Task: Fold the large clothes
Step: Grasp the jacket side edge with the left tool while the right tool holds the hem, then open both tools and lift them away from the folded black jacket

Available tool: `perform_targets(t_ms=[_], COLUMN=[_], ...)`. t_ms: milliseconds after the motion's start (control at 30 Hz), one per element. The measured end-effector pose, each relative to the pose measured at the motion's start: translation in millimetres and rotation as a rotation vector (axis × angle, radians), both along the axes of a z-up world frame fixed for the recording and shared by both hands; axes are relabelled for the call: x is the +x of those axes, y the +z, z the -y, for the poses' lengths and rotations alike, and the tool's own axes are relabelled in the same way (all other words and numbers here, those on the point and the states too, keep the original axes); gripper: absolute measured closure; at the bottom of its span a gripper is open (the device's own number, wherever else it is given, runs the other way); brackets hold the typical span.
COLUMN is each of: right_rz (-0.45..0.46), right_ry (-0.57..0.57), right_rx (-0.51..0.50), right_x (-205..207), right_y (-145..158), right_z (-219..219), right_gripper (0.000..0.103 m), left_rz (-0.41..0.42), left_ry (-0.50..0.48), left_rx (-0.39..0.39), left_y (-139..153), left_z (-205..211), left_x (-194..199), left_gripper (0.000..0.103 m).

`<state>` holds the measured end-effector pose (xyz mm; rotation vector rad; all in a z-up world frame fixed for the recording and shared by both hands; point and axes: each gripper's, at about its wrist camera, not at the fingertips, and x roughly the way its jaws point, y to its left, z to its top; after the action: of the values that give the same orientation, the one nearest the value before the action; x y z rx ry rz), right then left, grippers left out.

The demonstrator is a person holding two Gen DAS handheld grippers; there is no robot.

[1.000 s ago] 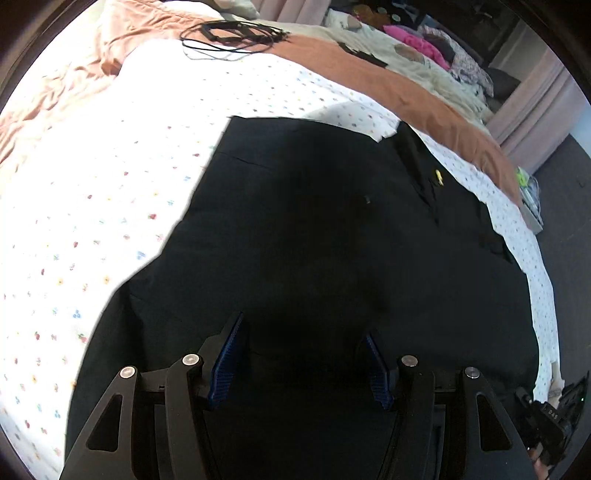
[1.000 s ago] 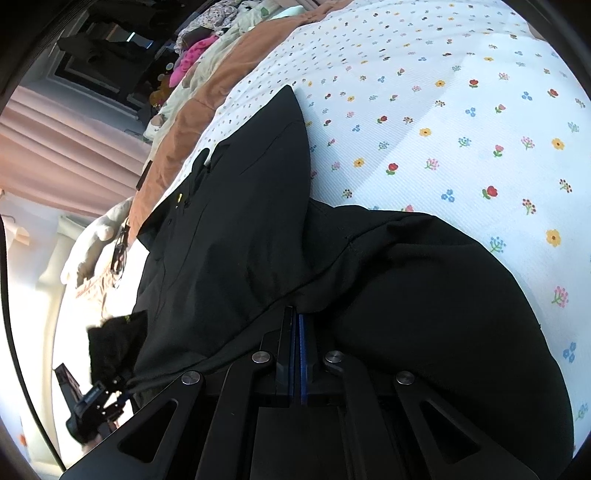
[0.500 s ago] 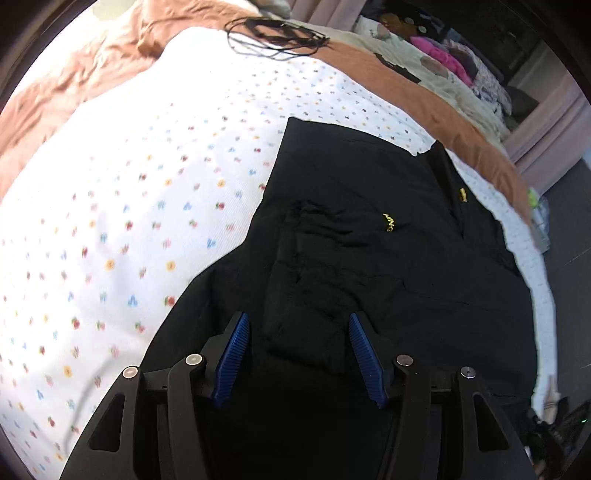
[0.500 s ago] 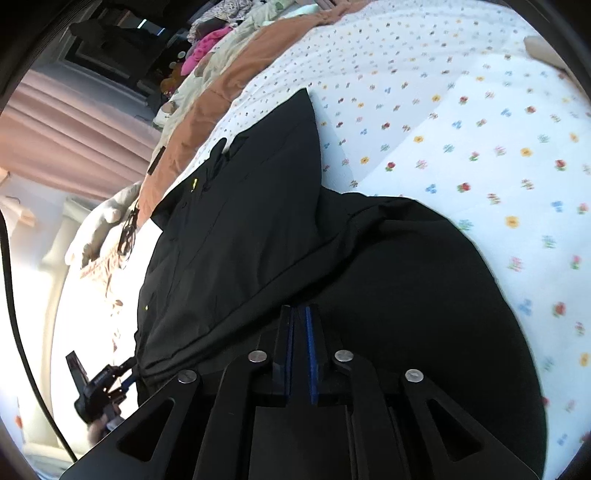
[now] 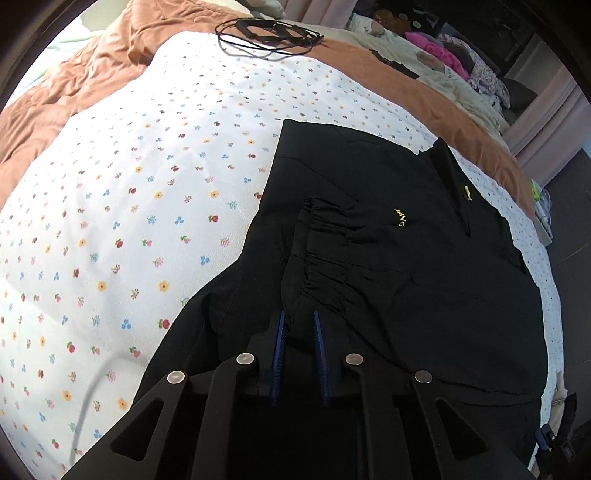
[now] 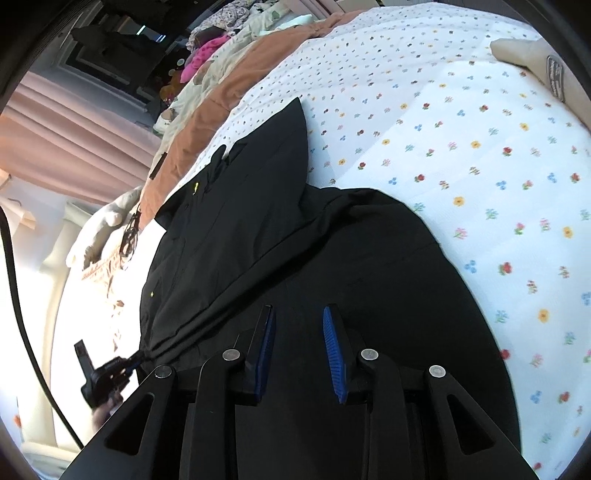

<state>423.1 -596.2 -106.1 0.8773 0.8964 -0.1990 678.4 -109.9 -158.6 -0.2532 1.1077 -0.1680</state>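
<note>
- The black jacket [image 5: 406, 266] lies flat on the bed's flowery white sheet [image 5: 129, 221]; it looks soft, with a puckered cuff [image 5: 314, 236].
- The left tool [image 5: 298, 325] is closing on a fold of it.
- The right tool [image 6: 299, 325] is opening, with only flat black cloth under the gap.

Jacket [image 5: 424, 266] lies on bedsheet [image 5: 129, 221], cable [image 5: 266, 33] behind on blanket [image 5: 388, 74].

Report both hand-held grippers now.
Left hand-held gripper: closing, a fold of the black jacket between its pads.
Right hand-held gripper: opening, nothing held, above the jacket.
</note>
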Motion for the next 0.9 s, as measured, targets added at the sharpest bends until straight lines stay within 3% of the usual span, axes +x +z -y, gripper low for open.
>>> perform_targets(t_ms=[100,167,200,233,333,400,467,567,633,767,900], right_rz=[0.002,0.001,0.004,0.009,0.018,0.027,0.043,0.065,0.068,0.086,0.103], right_ry=[0.000,-0.012,-0.020,-0.031,-0.037,-0.038,-0.043,-0.073,-0.085,-0.057,-0.041], right_rx=[-0.015,-0.019,-0.021,-0.027,-0.035,-0.040,-0.044,-0.102,-0.148,-0.206,-0.280], right_x=[-6,-12,-14,-18,-27,-35,-44,-63,-72,-89,-107], right_y=[6,9,11,14,24,33,41,58,67,83,95], right_z=[1,2,2,2,0,-2,-4,-10,-15,-26,-36], right_gripper=[0.072,0.050,0.034,0.031,0.031,0.031,0.030,0.030,0.030,0.030,0.030], left_rz=[-0.008,-0.006,-0.007,-0.008,-0.008,0.000,0.024,0.108,0.155,0.275,0.386], left_ry=[-0.004,-0.016,-0.024,-0.031,-0.028,-0.025,-0.021,-0.008,-0.008,-0.042,-0.088], left_rx=[0.000,0.011,0.015,0.012,-0.016,-0.041,-0.054,-0.068,-0.066,-0.133,-0.103], left_y=[4,10,12,16,27,36,46,65,76,101,122], left_z=[-2,-2,-2,-3,-9,-14,-19,-26,-31,-45,-53], left_x=[-3,-10,-14,-18,-33,-46,-62,-92,-113,-155,-198], left_gripper=[0.086,0.086,0.086,0.086,0.084,0.076,0.043,0.025,0.022,0.022,0.019])
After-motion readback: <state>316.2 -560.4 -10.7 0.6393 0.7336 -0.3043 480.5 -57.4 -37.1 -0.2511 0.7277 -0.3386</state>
